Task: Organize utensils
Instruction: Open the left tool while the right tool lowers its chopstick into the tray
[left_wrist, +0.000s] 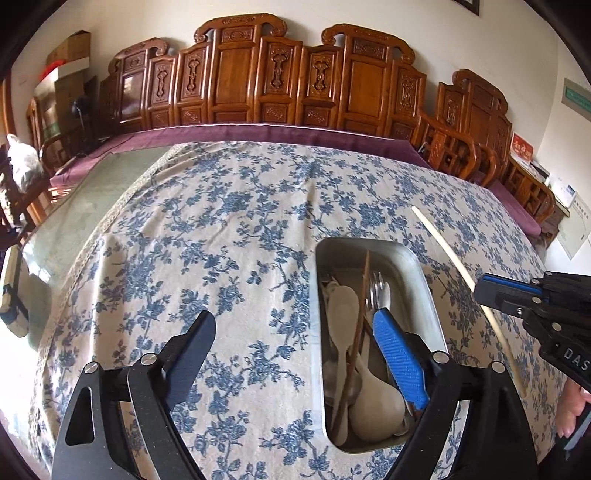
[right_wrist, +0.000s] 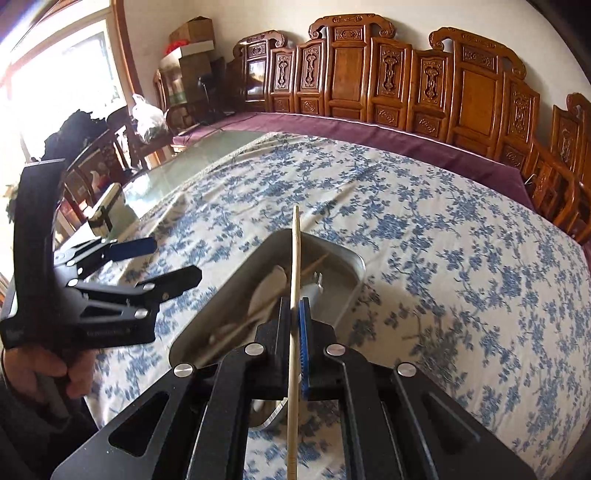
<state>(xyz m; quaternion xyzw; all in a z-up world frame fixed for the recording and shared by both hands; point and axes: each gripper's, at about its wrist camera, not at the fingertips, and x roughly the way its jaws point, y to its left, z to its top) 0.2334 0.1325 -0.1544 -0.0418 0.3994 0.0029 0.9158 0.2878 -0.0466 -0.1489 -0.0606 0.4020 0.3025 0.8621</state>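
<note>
A metal tray (left_wrist: 369, 244) (right_wrist: 355, 260) sits on the flowered tablecloth and holds white spoons (left_wrist: 343, 310), a brown chopstick (left_wrist: 364, 291) and a fork (left_wrist: 377, 286). My left gripper (left_wrist: 293, 316) (right_wrist: 176, 259) is open wide with nothing between its fingers. Its blue-padded finger (left_wrist: 399, 358) hangs over the tray's near end, and its black finger (left_wrist: 192, 343) is over the cloth left of the tray. My right gripper (right_wrist: 295, 308) (left_wrist: 489, 295) is shut on a pale chopstick (right_wrist: 295, 240) (left_wrist: 448, 253). It holds the stick above the tray's right side, with the tip pointing away.
The blue-flowered tablecloth (left_wrist: 221, 229) covers most of a glass-topped table (left_wrist: 92, 206). A small boxy object (right_wrist: 105, 212) stands on the bare glass at the left. Carved wooden chairs (left_wrist: 288, 81) and a purple cloth (left_wrist: 258, 131) line the far edge. A hand (right_wrist: 48, 365) grips the left tool.
</note>
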